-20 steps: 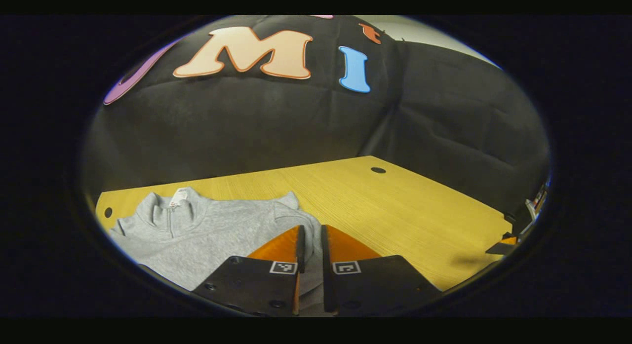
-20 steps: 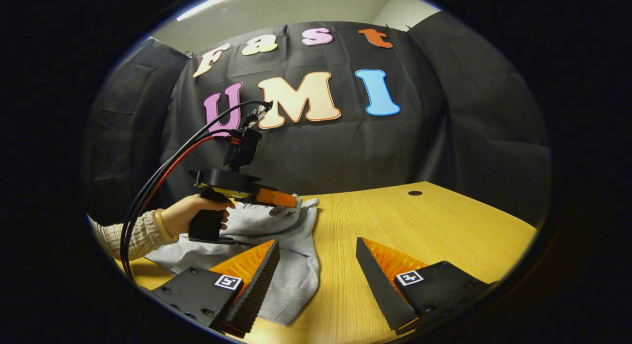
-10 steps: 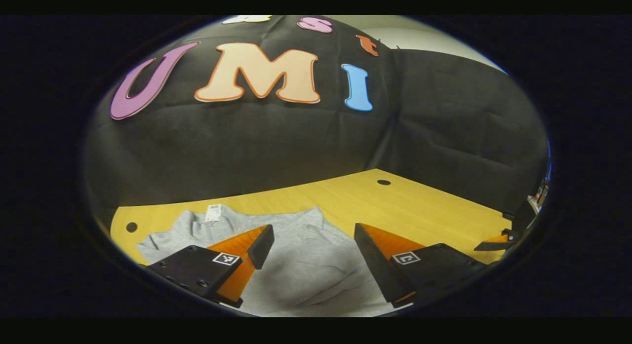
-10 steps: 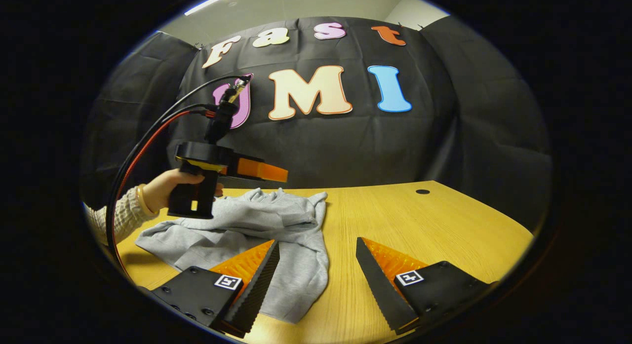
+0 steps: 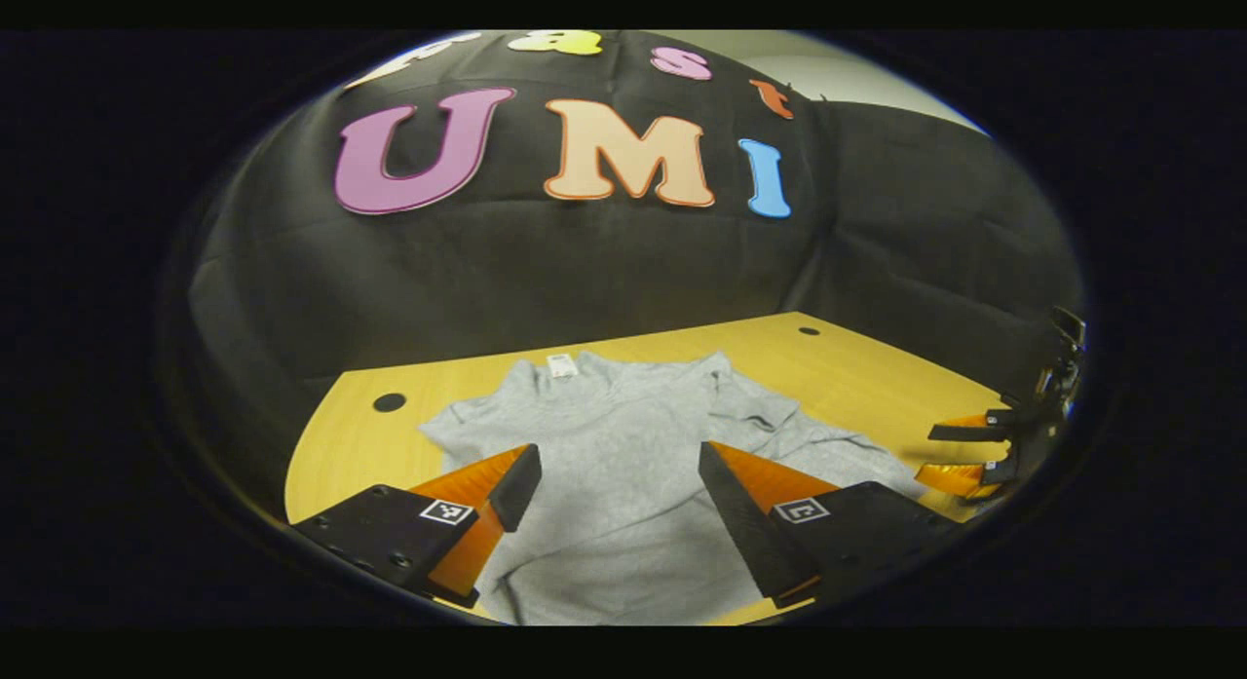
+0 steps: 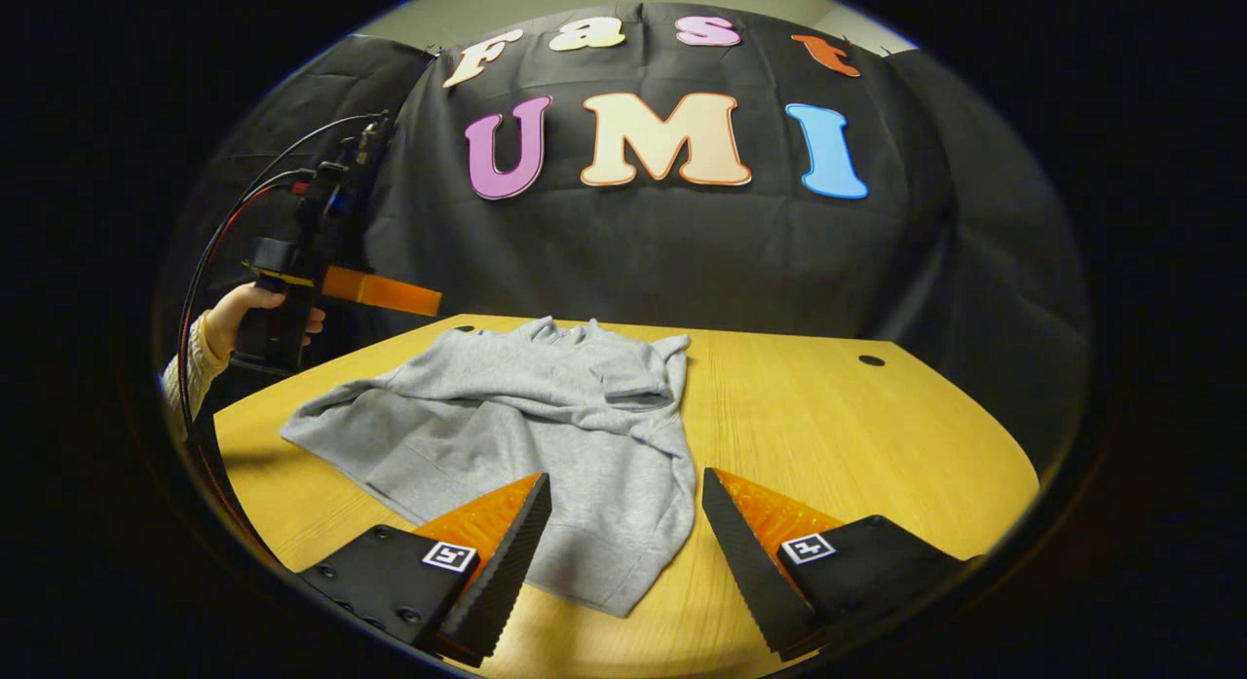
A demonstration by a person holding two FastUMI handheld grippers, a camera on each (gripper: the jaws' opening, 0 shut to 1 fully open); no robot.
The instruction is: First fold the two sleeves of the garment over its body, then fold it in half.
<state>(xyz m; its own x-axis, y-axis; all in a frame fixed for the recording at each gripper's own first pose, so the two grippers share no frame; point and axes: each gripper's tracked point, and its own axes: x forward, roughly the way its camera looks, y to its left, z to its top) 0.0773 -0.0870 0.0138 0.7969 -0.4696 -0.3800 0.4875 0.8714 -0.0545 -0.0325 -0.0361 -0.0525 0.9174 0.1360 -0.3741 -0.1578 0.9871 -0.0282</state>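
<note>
Wooden table w/ grey zip-neck sweatshirt lying flat mid-table, collar toward booth wall, hem toward the person; long axis runs near-to-far. Sleeves look folded over body, so half-fold step is prob next: needs both grippers at hem. Left gripper jaws apart, empty, above sweatshirt. Right gripper jaws apart, empty, over hem corner.

In the right gripper view the garment lies on the table, toward its 9 o'clock half, collar at 12 against the back edge. A hole sits at 2 o'clock, well apart from it.
</note>
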